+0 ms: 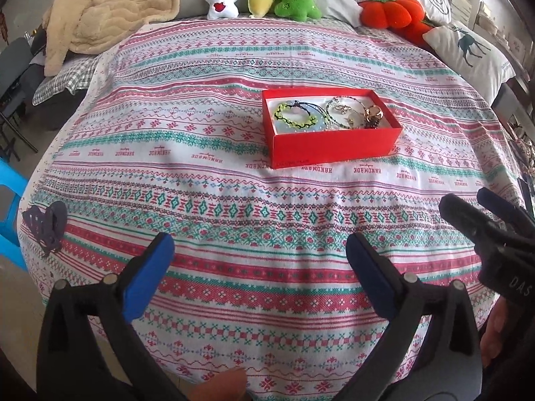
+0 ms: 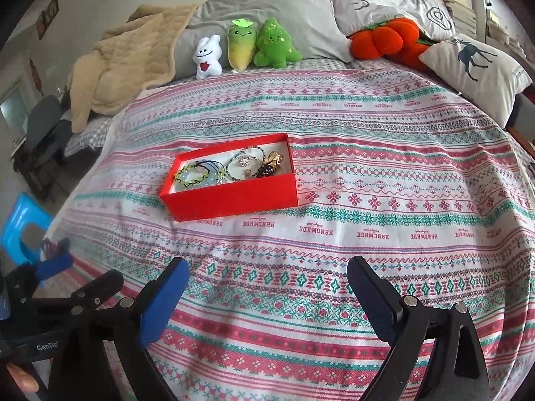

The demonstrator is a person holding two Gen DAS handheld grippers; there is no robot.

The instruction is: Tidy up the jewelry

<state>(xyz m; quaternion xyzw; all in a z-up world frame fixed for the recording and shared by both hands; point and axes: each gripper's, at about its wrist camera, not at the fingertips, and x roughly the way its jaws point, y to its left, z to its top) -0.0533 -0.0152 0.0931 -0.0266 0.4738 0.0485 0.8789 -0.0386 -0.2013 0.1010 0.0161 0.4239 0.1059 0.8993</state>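
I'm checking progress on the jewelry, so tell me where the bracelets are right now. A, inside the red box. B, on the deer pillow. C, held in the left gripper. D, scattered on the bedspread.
A: the bracelets lie inside the red box, which sits on the bedspread.

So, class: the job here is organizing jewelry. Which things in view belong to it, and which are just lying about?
Belongs to the job:
red box
jewelry
left gripper
right gripper

Just lying about:
plush toys
beige blanket
deer pillow
blue stool

Jewelry (image 1: 329,113) in box (image 1: 334,148), mid bedspread (image 1: 234,200)
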